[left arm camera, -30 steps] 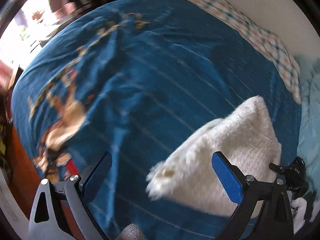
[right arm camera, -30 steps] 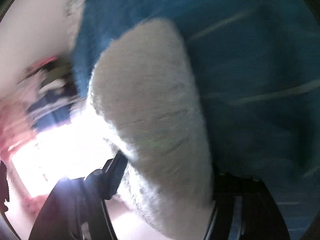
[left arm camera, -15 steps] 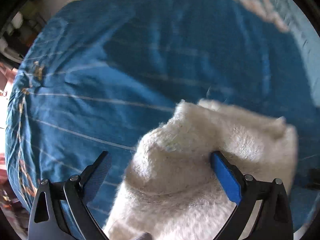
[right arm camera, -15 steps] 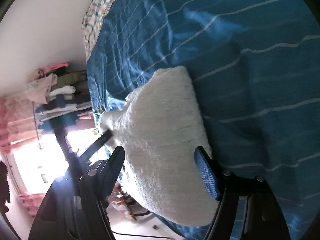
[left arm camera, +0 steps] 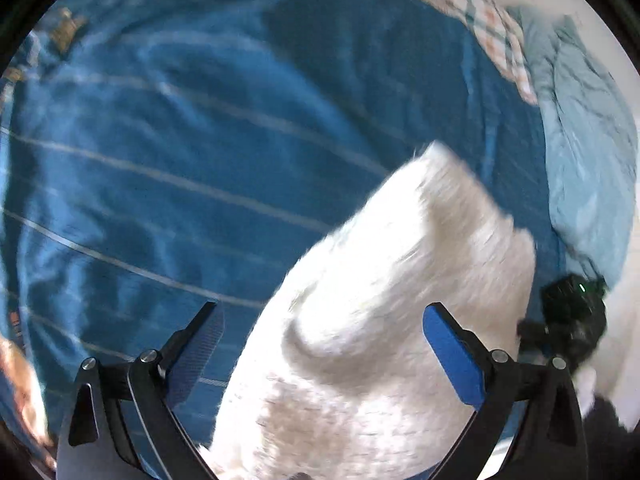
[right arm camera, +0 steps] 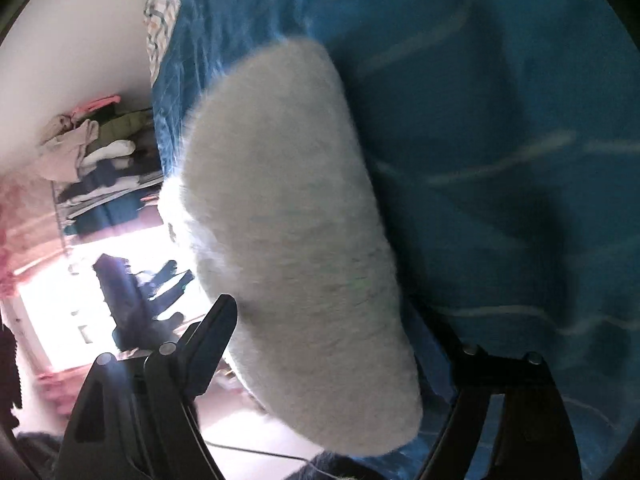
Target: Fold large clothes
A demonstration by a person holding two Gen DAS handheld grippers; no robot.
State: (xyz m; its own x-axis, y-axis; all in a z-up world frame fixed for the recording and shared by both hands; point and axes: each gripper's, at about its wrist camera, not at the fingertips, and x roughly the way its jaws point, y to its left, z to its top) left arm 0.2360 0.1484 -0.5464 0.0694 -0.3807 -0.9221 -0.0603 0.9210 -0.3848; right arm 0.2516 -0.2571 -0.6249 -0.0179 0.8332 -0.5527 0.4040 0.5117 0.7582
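**Left wrist view: white knit lying between spread jaws on the blue bed**

Left wrist camera is looking down at a fluffy white garment [left arm camera: 380, 340] that is lying bunched on the blue striped bedspread [left arm camera: 180, 160]. The left gripper [left arm camera: 320, 356] is standing with its jaws wide apart, one finger over bare bedspread, the other beside or on the knit; nothing is being pinched. Judging by that stance, it is lining up to take a fold or edge of the garment rather than holding it. A checked pillow [left arm camera: 480, 20] and pale blue bedding [left arm camera: 588, 152] are lying along the far edge. A black device with a green light [left arm camera: 572, 312], probably the other gripper's body, is sitting just past the garment.

From the right wrist, the garment [right arm camera: 296, 240] is filling the middle as a thick rounded roll, running down between the fingers of the right gripper [right arm camera: 340, 344]. The near finger is showing clear of the knit with a gap, so these jaws are looking open too, though the far finger's pad is lying behind the cloth and contact there cannot be settled. The bedspread [right arm camera: 500, 140] is lying behind; a rack of clothes [right arm camera: 100, 160] is standing by a glaring window.

Both views are smeared by motion. The garment's sleeves, collar and hem are not showing, so how many folds are done cannot be told. Its lower end is being cut off by both frames.
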